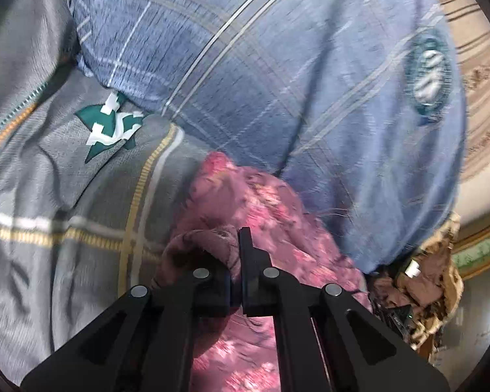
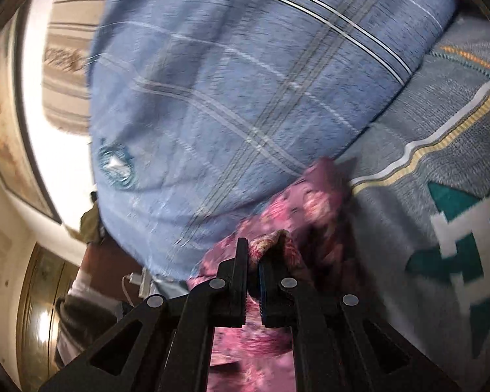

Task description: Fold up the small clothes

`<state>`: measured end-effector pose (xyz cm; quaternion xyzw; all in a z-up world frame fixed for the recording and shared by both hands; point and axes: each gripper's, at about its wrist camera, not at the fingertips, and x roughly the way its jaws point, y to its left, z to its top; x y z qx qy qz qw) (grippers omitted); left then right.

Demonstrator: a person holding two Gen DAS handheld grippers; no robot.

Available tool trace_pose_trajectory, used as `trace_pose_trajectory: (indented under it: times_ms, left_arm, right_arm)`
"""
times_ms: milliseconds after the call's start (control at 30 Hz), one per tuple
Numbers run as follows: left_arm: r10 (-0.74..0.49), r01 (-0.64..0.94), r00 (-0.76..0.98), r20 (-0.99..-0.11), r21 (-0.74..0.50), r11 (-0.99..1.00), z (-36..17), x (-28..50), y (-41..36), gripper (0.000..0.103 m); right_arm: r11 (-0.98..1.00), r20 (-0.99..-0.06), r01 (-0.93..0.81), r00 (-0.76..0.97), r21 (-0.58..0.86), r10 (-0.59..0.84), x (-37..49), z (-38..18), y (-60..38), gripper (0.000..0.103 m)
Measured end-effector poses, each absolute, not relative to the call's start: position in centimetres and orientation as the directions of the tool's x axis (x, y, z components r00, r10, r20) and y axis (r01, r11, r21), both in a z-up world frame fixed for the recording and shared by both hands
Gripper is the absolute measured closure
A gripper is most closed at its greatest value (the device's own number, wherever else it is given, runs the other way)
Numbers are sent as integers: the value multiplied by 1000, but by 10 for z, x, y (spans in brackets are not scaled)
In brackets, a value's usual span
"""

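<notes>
Pinching the pink floral garment (image 1: 245,196) between them, the left tongs (image 1: 235,245) and right tongs (image 2: 253,251) each clamp a bunched fold over the grey bedspread (image 1: 65,196), beside the blue plaid pillow (image 1: 277,81). Only the right wrist view shows a white charger (image 2: 140,281) past the bed's edge.

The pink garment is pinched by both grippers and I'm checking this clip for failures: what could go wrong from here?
1. Each grip looks shallow: the left gripper and right gripper hold only bunched edges of the pink garment, so one may slip out.
2. The blue plaid pillow lies right behind the cloth, on the grey bedspread; the garment could drag against it and fold crooked.
</notes>
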<state>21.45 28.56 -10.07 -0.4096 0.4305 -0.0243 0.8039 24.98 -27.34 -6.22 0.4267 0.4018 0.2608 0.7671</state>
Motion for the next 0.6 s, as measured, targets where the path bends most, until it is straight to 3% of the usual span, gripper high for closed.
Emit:
trace_pose_trajectory:
  times_ms: [100, 233, 300, 400, 467, 600]
  left_arm:
    - [-398, -363, 570, -719, -655, 662, -119, 225, 283, 101]
    - [-429, -348, 577, -696, -684, 641, -113, 214, 288, 99]
    - [-441, -341, 579, -686, -695, 633, -105, 206, 295, 85]
    - [-423, -317, 607, -672, -694, 647, -81, 187, 301, 66]
    - [-425, -288, 617, -662, -693, 662, -68, 174, 299, 66]
    - [-467, -214, 606, -644, -697, 684, -57, 149, 273, 52]
  right_arm:
    - [530, -453, 0, 519, 848, 725, 256, -73, -274, 98]
    - [559, -466, -33, 512, 829, 722, 248, -59, -276, 89]
    - [594, -482, -55, 529, 803, 699, 238, -45, -280, 76]
    - [593, -450, -102, 553, 799, 701, 218, -23, -289, 70]
    - [582, -425, -152, 540, 799, 726, 205, -13, -287, 70]
    - [589, -448, -206, 471, 781, 760, 185, -9, -270, 63]
